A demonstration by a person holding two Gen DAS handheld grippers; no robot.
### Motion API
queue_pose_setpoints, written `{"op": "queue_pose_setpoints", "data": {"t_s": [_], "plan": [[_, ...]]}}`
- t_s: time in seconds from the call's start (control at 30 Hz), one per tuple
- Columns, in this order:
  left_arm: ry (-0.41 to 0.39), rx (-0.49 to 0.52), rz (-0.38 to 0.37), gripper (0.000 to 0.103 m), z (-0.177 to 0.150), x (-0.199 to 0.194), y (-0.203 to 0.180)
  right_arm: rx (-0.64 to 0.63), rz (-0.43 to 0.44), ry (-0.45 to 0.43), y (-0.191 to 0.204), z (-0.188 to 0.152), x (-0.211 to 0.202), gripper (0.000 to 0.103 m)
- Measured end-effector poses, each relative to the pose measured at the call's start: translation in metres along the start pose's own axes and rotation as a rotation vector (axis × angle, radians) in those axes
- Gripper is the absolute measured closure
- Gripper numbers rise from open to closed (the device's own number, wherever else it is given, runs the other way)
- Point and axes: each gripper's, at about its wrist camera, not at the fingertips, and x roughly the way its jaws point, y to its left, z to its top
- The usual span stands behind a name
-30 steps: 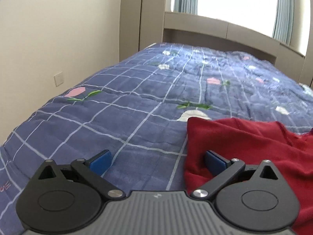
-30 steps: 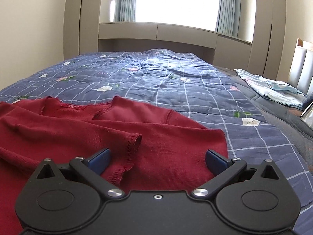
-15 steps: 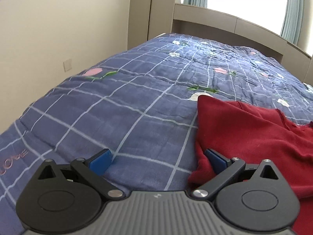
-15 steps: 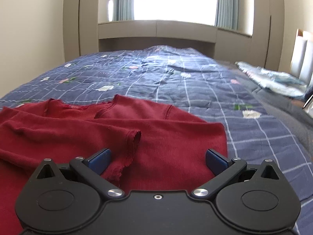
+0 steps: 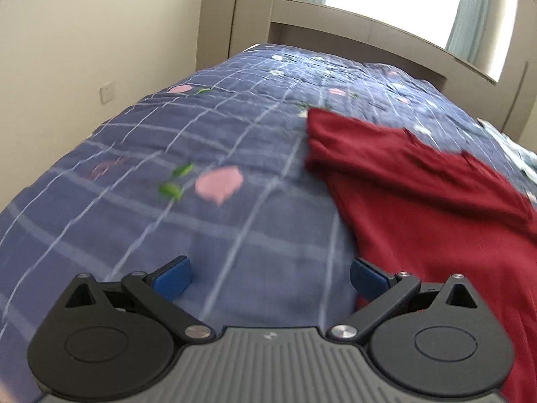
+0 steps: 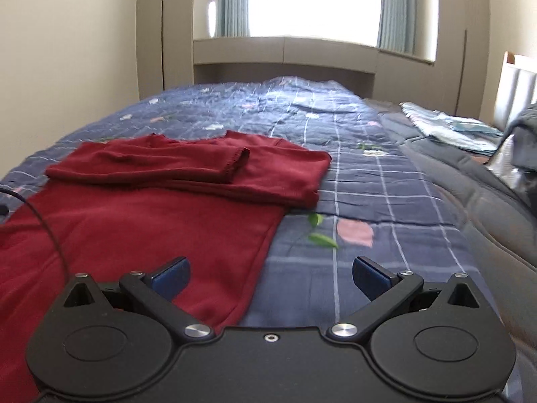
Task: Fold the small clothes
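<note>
Over the quilt, both tools spread, apparently farther back from the red sweater now.

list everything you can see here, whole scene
red top: 1, dark red, flat on the bed, sleeves folded across the chest
quilt: 1, blue with white grid and flower print, covering the bed
grey blanket: 1, grey, along the bed's right side
light blue cloth: 1, pale blue, far right near the headboard
window: 1, bright, pale blue curtains either side
wall socket: 1, cream, on the left wall
left gripper: 1, black with blue pads, open over the quilt
right gripper: 1, black with blue pads, open at the top's lower edge
</note>
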Motion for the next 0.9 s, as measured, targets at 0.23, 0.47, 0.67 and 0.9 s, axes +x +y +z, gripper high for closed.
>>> {"op": "queue_pose_setpoints", "data": {"t_s": [0.23, 0.47, 0.67, 0.9], "plan": [[0.028, 0.046, -0.052, 0.000, -0.041, -0.053, -0.009, -0.049, 0.044, 0.045, 0.042, -0.030, -0.046, 0.001], [0.060, 0.033, -0.041, 0.000, -0.074, -0.078, -0.012, -0.309, -0.015, 0.028, 0.069, -0.072, -0.094, 0.001], [0.053, 0.067, -0.032, 0.000, -0.090, -0.090, -0.018, -0.373, -0.027, -0.009, 0.079, -0.095, -0.123, 0.001], [0.070, 0.035, -0.067, 0.000, -0.092, -0.095, -0.017, 0.003, 0.052, 0.002, 0.056, -0.079, -0.123, 0.014]]}}
